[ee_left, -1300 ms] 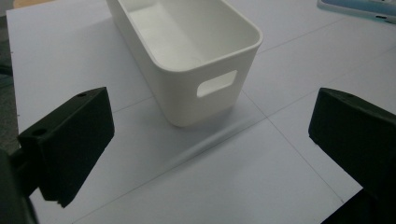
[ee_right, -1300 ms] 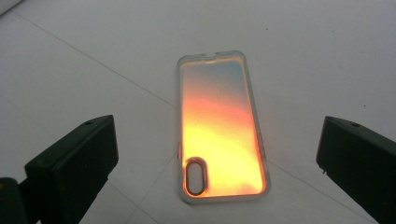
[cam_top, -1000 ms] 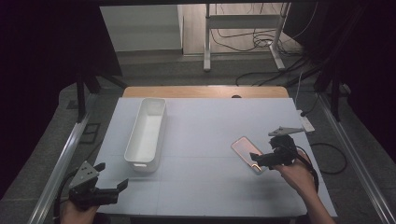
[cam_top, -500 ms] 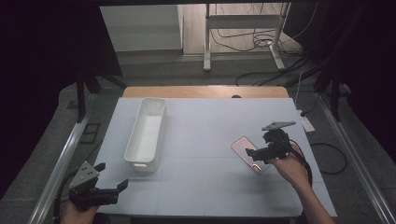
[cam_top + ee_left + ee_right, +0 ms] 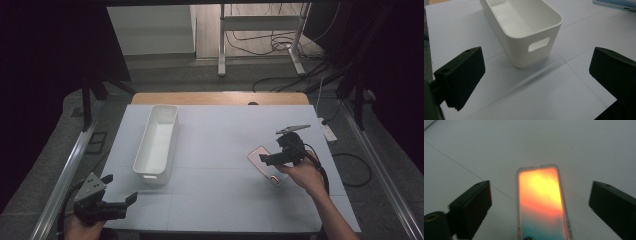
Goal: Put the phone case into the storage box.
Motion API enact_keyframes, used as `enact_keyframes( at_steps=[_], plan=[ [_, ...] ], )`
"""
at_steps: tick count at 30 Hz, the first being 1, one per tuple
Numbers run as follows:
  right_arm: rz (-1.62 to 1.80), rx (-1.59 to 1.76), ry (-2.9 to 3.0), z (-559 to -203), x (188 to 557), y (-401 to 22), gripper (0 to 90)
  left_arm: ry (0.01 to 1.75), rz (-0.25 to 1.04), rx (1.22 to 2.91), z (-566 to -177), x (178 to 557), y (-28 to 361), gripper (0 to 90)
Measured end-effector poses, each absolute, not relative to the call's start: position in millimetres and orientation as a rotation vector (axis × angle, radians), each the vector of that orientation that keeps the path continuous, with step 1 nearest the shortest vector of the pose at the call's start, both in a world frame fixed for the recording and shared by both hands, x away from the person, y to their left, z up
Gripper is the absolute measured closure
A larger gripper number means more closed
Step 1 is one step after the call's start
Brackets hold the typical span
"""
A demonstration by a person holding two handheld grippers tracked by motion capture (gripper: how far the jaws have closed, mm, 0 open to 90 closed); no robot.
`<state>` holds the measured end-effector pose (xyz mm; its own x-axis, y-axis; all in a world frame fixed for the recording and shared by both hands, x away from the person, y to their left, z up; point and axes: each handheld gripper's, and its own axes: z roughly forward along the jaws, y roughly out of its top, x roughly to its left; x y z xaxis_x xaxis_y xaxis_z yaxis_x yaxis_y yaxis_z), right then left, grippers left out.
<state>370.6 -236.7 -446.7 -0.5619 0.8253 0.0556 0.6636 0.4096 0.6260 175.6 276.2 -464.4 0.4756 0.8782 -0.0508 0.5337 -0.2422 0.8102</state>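
Note:
A phone (image 5: pixel 256 155) in a clear case, its back glowing orange over teal, lies flat on the white table (image 5: pixel 225 135) at the right. My right gripper (image 5: pixel 270 159) hovers just over it. In the right gripper view the phone (image 5: pixel 540 202) lies between the jaws of this gripper (image 5: pixel 539 183); they have just been closing but stand well clear of its sides, so the gripper is open. My left gripper (image 5: pixel 120 187) is open at the table's near left corner. In the left gripper view that gripper (image 5: pixel 536 50) faces the end of a white empty bin (image 5: pixel 519 47).
The long white bin (image 5: pixel 150 176) stands left of centre, running front to back. A wooden strip (image 5: pixel 220 98) borders the far edge. A white power strip (image 5: pixel 328 132) and cables lie off the right side. Metal rails (image 5: pixel 65 180) flank the table.
My right gripper has moved a little away from me and to the left, over the phone. The left gripper has stayed where it was.

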Motion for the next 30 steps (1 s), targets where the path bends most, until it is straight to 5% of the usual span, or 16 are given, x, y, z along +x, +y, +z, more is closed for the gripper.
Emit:
enact_keyframes(
  at_steps=[3, 4, 5, 13, 30],
  plan=[
    [0.883, 1.31, 2.403, -446, 372, -238, 19.5, 1.176, 0.539, 1.917, -464, 176, 276, 1.3],
    [0.877, 1.307, 2.406, -446, 373, -240, 32.6, 1.175, 0.54, 1.918, -464, 176, 276, 1.3],
    [0.877, 1.307, 2.406, -446, 373, -240, 32.6, 1.175, 0.54, 1.919, -464, 176, 276, 1.3],
    [0.851, 1.202, 2.474, -444, 375, -242, 88.9, 1.176, 0.543, 1.922, -464, 176, 275, 1.5],
    [0.774, 1.214, 2.506, -464, 379, -248, 89.6, 1.172, 0.549, 1.927, -464, 176, 275, 1.8]
  ],
)
